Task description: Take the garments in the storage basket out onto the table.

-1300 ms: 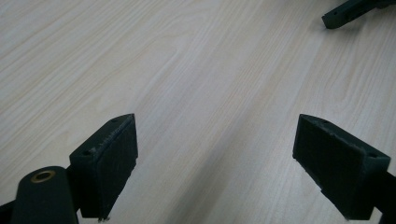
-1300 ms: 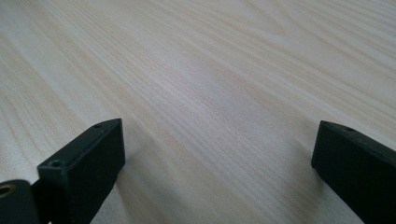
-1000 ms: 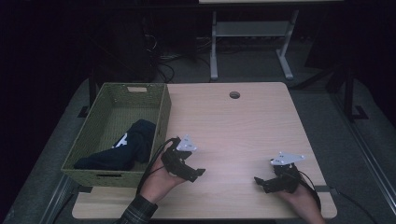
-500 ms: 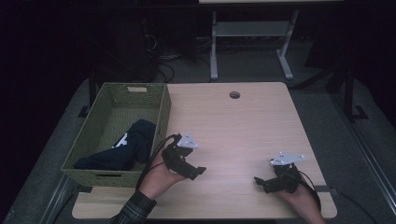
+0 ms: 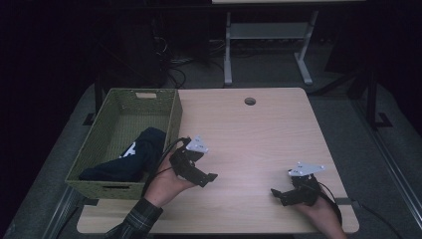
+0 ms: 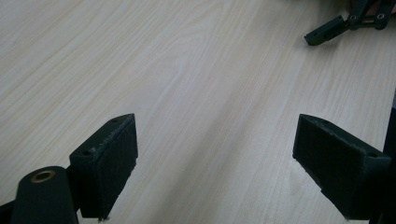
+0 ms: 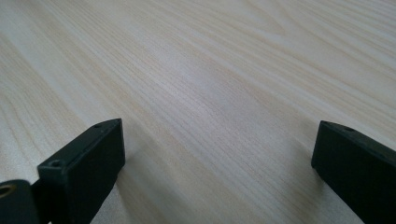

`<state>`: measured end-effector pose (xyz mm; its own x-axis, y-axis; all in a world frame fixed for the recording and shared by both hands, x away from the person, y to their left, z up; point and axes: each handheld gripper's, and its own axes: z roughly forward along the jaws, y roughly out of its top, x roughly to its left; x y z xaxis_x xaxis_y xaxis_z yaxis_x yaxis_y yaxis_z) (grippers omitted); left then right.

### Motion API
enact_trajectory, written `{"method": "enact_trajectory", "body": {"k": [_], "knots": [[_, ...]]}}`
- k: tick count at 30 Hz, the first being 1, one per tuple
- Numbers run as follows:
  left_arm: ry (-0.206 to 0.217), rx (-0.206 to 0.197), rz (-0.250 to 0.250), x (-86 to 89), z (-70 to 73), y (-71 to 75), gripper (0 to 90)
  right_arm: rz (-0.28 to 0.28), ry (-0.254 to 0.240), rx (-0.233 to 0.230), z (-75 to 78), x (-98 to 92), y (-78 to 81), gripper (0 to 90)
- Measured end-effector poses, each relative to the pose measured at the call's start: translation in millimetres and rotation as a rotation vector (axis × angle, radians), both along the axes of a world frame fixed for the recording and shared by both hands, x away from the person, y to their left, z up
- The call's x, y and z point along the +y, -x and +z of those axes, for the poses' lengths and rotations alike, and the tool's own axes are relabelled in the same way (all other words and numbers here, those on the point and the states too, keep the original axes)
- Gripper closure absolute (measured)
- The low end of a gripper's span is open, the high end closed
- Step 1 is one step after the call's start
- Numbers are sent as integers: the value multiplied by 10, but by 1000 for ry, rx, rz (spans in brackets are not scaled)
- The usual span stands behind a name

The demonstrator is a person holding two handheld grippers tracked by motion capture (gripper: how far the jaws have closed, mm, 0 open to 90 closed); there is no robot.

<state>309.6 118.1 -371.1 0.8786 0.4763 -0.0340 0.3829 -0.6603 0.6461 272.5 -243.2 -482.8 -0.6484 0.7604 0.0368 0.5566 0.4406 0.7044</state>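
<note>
So my left gripper [image 6: 212, 177] has its jaws spread wide with nothing but bare tabletop between the pads, and the same goes for my right gripper [image 7: 215, 172]: released, empty, looking down at wood grain. In the high view the left gripper [image 5: 195, 168] is lifted a little over the table [image 5: 259, 129], just beside the near right corner of the green woven basket [image 5: 171, 117], while the right gripper [image 5: 293, 191] rests low near the front edge, well apart from it. Across the left gripper view I can also see the right one's jaw tips in the far corner.

The dark garment [image 5: 133, 158] lies bundled inside the basket, at its near end, with a small white patch showing on it. I cannot tell from this angle whether it is folded or simply dropped in; the basket's interior is dim.

As I judge it, the garment is either already put away, leaving the work about done, or it is waiting to be lifted out. With the left gripper nearest the basket, any further handling would likely start there.
</note>
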Motion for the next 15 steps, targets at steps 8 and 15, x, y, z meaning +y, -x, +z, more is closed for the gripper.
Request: {"method": "enact_trajectory", "body": {"k": [8,15], "knots": [[0,3,-2,53,67,-44,136,0,0,0,0,0,0,22],[-1,3,0,66,143,-58,136,0,0,0,0,0,0,22]]}}
